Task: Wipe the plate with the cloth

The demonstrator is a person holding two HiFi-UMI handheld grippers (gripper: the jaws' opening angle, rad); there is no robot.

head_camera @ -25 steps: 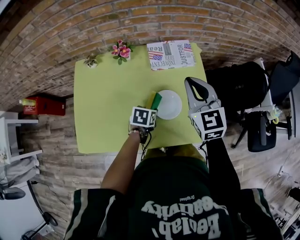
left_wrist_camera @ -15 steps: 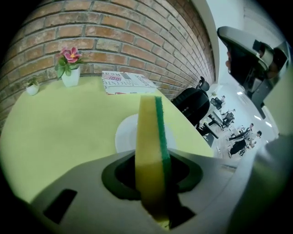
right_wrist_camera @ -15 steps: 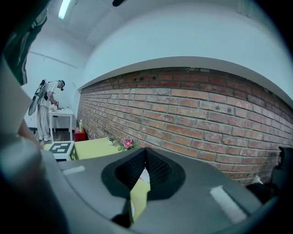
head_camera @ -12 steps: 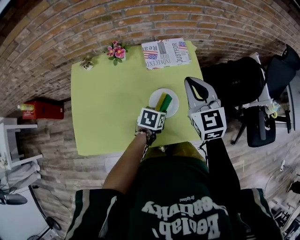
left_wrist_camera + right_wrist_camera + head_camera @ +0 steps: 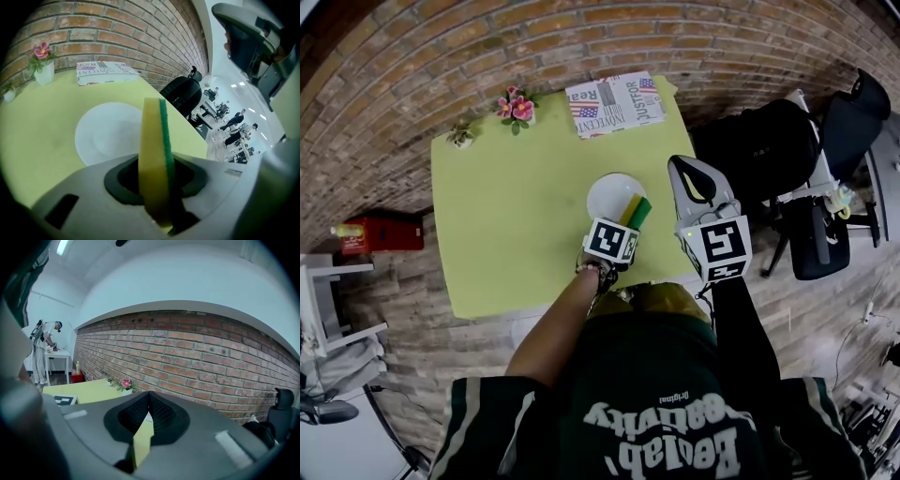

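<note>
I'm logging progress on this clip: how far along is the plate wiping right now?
Done: the left gripper is shut on the sponge. In hand: the sponge is poised over the right rim of the plate; contact is unclear. Left: seemingly the wiping itself. The right gripper is shut, empty, held aside.

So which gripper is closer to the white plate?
Left. The left gripper holds a sponge at the plate's near edge; the right gripper sits off to the plate's right, apart from it.
</note>
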